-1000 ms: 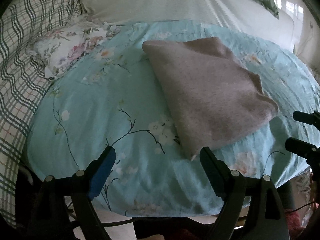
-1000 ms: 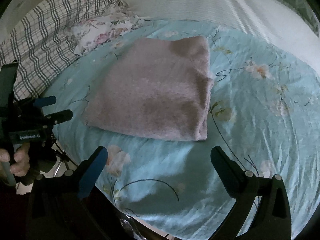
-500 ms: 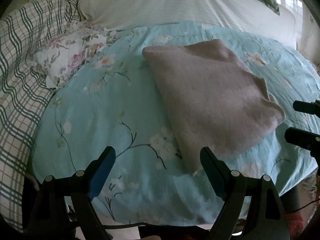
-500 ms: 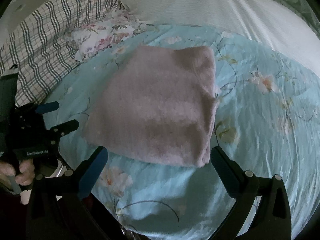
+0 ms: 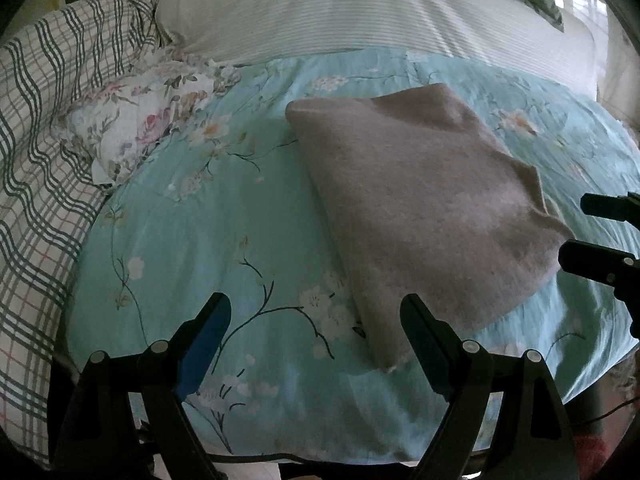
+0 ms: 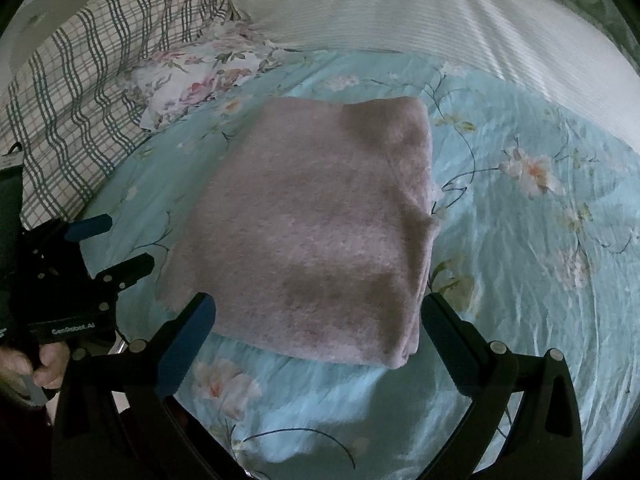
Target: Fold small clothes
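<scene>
A fuzzy pink-grey garment (image 5: 424, 208) (image 6: 316, 232) lies folded into a flat rectangle on the teal floral quilt (image 5: 208, 248) (image 6: 520, 264). My left gripper (image 5: 316, 320) hovers open above the quilt, its right finger over the garment's near corner, nothing between the fingers. My right gripper (image 6: 320, 312) is open too, its fingers straddling the garment's near edge without touching it. The right gripper's fingers (image 5: 592, 264) show at the right edge of the left wrist view. In the right wrist view the left gripper (image 6: 108, 244) sits at the left, held by a hand (image 6: 48, 368).
A crumpled floral cloth (image 5: 136, 128) (image 6: 200, 76) lies at the quilt's far left corner. A plaid blanket (image 5: 36, 152) (image 6: 80, 72) runs along the left. A white striped pillow (image 5: 360, 8) (image 6: 420, 12) lies behind the quilt. The quilt's near edge drops off below both grippers.
Both views have crept forward over the quilt, so the folded garment now lies closer to the fingers of each gripper. Both stay open.
</scene>
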A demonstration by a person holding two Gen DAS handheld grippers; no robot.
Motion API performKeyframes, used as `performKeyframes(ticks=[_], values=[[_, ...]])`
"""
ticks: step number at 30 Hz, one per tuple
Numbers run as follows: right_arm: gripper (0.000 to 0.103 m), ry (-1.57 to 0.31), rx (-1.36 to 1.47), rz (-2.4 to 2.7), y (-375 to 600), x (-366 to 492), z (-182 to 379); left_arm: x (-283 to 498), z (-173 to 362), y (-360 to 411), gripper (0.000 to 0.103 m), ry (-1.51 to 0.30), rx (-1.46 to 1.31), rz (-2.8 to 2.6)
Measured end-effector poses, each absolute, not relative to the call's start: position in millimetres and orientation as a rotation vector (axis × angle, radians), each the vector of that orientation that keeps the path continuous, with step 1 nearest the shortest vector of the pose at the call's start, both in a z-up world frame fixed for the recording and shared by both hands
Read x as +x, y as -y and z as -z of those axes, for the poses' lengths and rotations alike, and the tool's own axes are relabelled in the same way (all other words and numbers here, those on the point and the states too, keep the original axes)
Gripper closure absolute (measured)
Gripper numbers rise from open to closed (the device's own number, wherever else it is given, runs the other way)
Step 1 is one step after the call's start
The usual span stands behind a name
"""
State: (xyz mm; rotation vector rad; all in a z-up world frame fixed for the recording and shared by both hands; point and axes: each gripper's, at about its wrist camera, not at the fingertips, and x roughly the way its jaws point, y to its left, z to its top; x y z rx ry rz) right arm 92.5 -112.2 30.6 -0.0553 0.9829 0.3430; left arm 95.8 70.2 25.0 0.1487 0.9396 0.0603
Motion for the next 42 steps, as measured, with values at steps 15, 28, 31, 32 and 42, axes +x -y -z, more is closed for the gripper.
performKeyframes(ticks=[15, 28, 31, 32, 42], values=[[0.0, -0.996, -0.058, -0.364, 110.3, 89.4, -25.9, 96.2, -25.5, -67.3, 0.016, -0.937, 0.142, -0.061], [0.0, -0.992, -0.055, -0.362, 110.6, 89.9, -27.2, 92.7, -27.3, -61.3, 0.016, -0.932, 0.14, -0.066], [0.0, -0.993, -0.057, -0.364, 108.7, 88.9, -27.3, 91.2, -28.6, -58.0, 0.016, -0.931, 0.14, -0.067], [0.0, -0.993, -0.057, -0.363, 108.3, 88.5, -27.4, 90.8, -29.1, -57.2, 0.016, -0.931, 0.139, -0.066], [0.0, -0.994, -0.058, -0.363, 106.7, 87.2, -27.6, 89.4, -30.7, -56.5, 0.016, -0.928, 0.137, -0.061]])
